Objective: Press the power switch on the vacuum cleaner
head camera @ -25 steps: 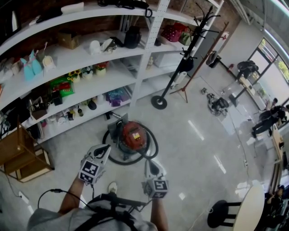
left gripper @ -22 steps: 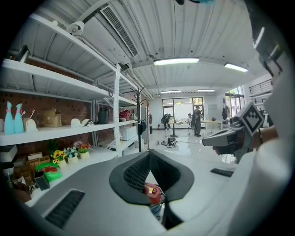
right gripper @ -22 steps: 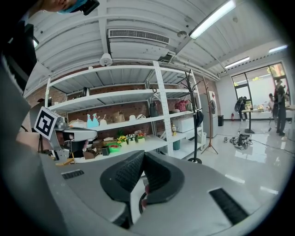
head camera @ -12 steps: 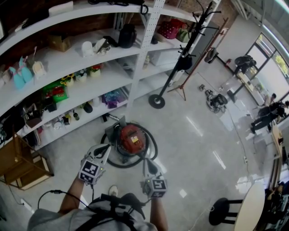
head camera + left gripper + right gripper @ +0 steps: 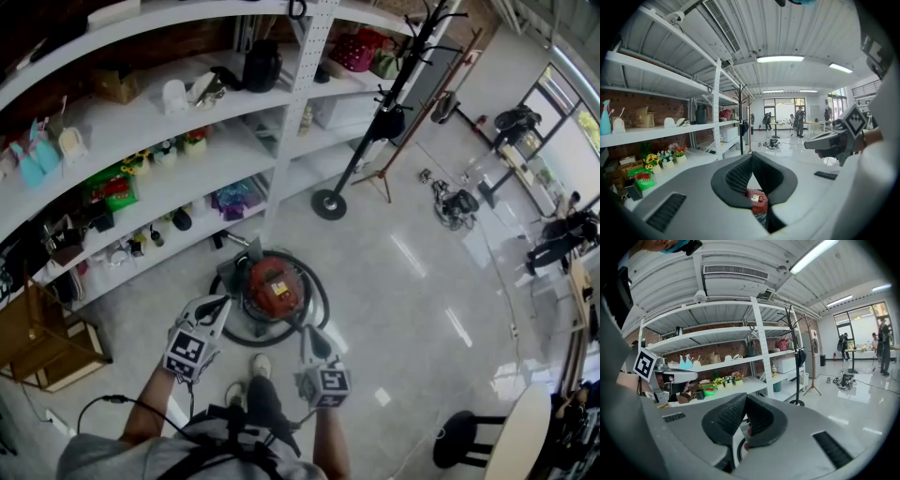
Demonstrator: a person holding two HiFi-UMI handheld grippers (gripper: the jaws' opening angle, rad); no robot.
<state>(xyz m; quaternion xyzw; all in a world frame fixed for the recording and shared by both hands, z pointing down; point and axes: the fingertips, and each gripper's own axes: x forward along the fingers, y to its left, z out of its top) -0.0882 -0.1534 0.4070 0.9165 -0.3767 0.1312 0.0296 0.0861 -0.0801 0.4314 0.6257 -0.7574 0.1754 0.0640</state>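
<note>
The person's shoe (image 5: 260,365) shows at the lower edge of the head view. Just above it, the left gripper (image 5: 217,309) and the right gripper (image 5: 309,338) are held side by side over the pale floor (image 5: 412,281). Each has its jaws closed together with nothing between them. Each carries a black-and-white square marker but no readable words. Just beyond their tips, on the floor in front of the shelving, sits the red canister vacuum cleaner (image 5: 272,286). A black hose (image 5: 319,305) is looped around it, and a small yellow-and-white label (image 5: 279,288) on its top is too small to read. Neither gripper touches it. To the left stands an open wooden crate (image 5: 37,328), its contents not discernible. The white shelves (image 5: 234,117) behind hold small white pots of yellow and red flowers (image 5: 169,152), teal spray bottles (image 5: 685,362), a cardboard box (image 5: 117,84) and a red bag (image 5: 356,49). A black coat stand (image 5: 329,203) rises to the right of the shelves, and people (image 5: 562,234) stand far off by the windows.
</note>
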